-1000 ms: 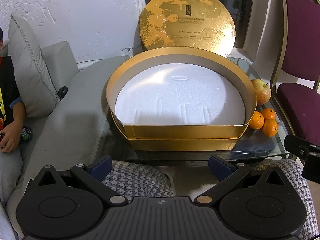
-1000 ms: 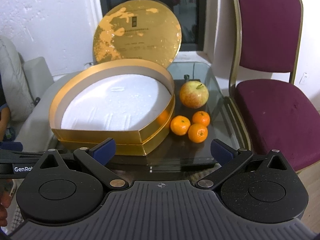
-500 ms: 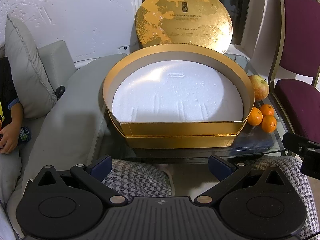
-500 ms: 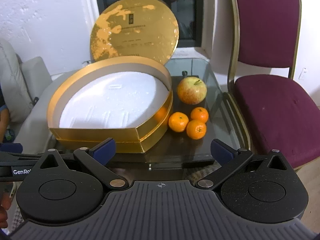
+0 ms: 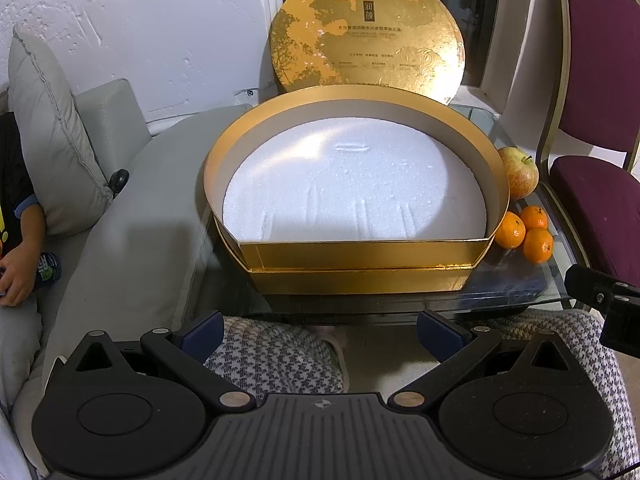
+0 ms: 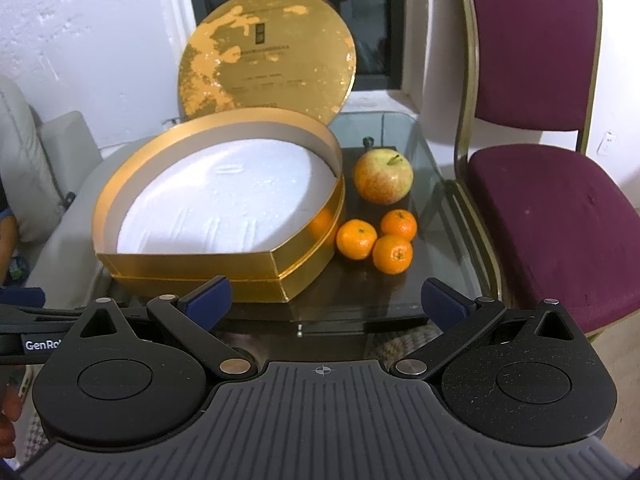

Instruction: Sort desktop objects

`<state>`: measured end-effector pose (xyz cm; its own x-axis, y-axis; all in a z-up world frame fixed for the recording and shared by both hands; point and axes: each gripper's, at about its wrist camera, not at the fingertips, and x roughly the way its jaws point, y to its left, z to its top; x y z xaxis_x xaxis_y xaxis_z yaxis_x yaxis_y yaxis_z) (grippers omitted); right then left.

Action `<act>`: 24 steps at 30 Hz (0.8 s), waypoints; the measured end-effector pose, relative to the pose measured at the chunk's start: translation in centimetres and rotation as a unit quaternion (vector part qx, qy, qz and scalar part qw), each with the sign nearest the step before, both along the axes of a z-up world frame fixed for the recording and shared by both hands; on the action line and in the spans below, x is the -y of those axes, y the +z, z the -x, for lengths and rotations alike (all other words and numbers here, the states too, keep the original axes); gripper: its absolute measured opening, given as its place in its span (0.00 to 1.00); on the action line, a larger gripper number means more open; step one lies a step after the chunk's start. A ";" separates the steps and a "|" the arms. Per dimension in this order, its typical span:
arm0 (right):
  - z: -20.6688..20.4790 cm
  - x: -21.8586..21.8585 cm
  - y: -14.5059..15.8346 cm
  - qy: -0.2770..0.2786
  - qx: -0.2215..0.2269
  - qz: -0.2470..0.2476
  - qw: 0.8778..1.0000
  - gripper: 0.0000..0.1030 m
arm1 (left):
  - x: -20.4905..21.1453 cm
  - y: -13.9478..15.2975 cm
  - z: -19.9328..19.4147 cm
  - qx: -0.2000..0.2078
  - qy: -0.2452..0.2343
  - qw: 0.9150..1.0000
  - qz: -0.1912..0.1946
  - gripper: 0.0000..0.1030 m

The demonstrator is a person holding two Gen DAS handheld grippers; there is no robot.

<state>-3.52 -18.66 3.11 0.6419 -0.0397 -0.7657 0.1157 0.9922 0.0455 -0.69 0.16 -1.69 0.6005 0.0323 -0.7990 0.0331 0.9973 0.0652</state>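
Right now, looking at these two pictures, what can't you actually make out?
- Gold lid: its printed text is too small in both views.
- Apple: in the left view the gold box wall hides part of it.
- Foam insert: whatever lies beneath is hidden.
- Person's hand: cut off by the left view's edge.
- Chair: its legs fall outside both views.

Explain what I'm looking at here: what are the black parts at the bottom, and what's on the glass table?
Each picture comes from a camera on a handheld gripper, looking along its two fingers. The black parts are the left gripper and the right gripper, both open and holding nothing. On the glass table sits an open gold box lined with white foam, its lid propped upright behind. Beside the box lie an apple and three mandarins.
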 end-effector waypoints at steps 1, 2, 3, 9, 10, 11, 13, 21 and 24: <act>0.0 0.0 0.0 0.000 0.000 0.000 1.000 1.00 | 0.0 0.0 0.0 0.000 0.000 1.000 0.000 0.99; 0.0 0.0 0.0 0.000 0.000 0.000 1.000 1.00 | 0.0 0.0 0.0 -0.001 0.000 1.000 0.000 0.99; 0.0 0.0 0.0 0.000 -0.001 0.000 1.000 1.00 | 0.0 -0.1 0.0 -0.001 0.000 1.000 0.000 0.99; -0.1 0.0 -0.2 0.000 -0.003 -0.001 1.000 1.00 | 0.0 -0.2 -0.1 -0.003 0.000 1.000 -0.001 0.99; -0.1 0.0 -0.2 0.000 -0.003 -0.001 1.000 1.00 | 0.1 -0.3 -0.1 -0.004 0.000 1.000 -0.001 0.99; -0.2 0.0 -0.3 -0.001 -0.004 -0.001 1.000 1.00 | 0.1 -0.3 -0.2 -0.004 0.000 1.000 -0.001 0.99; -0.2 0.0 -0.4 -0.002 -0.005 -0.001 1.000 1.00 | 0.0 -0.2 -0.4 -0.006 0.001 1.000 -0.001 0.99; -0.6 0.3 -1.0 -0.006 -0.012 -0.004 1.000 1.00 | 0.1 -0.5 -0.9 -0.009 -0.004 1.000 -0.002 0.99; -0.8 0.4 -1.3 -0.008 -0.015 -0.006 1.000 1.00 | 0.0 -0.5 -1.2 -0.007 -0.007 1.000 0.000 0.99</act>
<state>-2.73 -19.10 1.78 0.6172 -0.0409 -0.7857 0.1341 0.9895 0.0539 0.51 0.12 -2.22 0.5890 0.0238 -0.8078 0.0476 0.9968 0.0641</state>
